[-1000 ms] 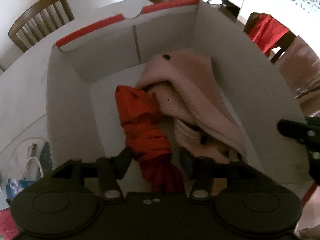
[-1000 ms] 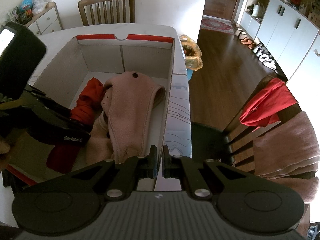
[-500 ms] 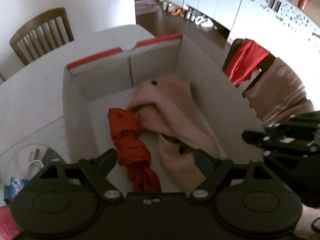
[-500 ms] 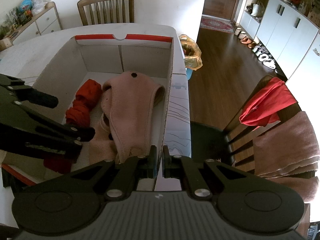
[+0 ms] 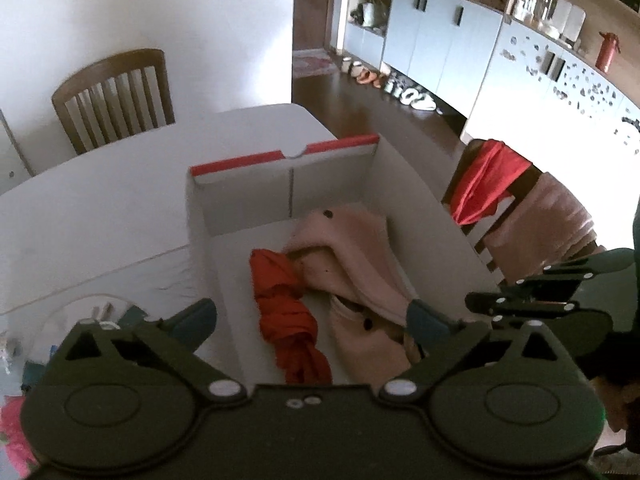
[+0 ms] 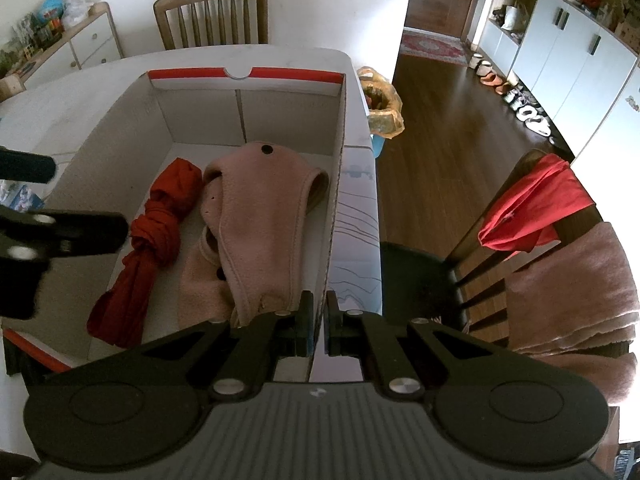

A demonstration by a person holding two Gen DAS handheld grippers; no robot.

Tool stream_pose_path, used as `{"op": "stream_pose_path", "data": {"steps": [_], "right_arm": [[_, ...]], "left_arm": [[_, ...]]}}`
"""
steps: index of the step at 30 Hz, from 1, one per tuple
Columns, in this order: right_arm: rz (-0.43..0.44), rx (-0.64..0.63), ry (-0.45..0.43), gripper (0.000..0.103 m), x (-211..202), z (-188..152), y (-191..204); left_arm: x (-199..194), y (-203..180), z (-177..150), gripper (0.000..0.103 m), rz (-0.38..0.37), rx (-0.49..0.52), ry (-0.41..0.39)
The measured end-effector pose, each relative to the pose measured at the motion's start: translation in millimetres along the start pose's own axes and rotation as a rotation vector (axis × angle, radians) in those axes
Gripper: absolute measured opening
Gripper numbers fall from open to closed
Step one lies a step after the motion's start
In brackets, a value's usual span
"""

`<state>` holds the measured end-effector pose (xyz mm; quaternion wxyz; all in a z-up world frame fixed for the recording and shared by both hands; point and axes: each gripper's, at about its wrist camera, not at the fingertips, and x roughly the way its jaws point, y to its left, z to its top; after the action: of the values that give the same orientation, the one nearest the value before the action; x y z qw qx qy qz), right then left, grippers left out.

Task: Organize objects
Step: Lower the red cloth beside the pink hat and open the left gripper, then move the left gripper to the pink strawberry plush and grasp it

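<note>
We see our left gripper (image 5: 312, 318) above the white box (image 6: 120, 152) on the desk (image 5: 100, 208), its jaws opening wide with nothing gripped between them. The knotted red cloth (image 6: 156, 228) lies inside the box, just beside the pink garment (image 6: 264, 216). Our right gripper (image 6: 318, 328) is clenched on the box's right wall, near its front corner.
</note>
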<state>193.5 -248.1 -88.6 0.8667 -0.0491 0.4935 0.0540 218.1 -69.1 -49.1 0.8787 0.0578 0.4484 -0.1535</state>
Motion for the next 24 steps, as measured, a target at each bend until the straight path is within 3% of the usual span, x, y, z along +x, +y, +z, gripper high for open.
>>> {"op": "stream_pose_path", "data": {"steps": [15,24], "right_arm": [[-0.012,-0.004,0.005,0.004,-2,3,-1],[-0.031,-0.009,0.004,0.004,-4,3,3]], "left_arm": [[-44,61,-29,0.102,0.078,-0.153,-0.063],[-58,117,-55,0.102,0.188,-0.270,-0.060]]}}
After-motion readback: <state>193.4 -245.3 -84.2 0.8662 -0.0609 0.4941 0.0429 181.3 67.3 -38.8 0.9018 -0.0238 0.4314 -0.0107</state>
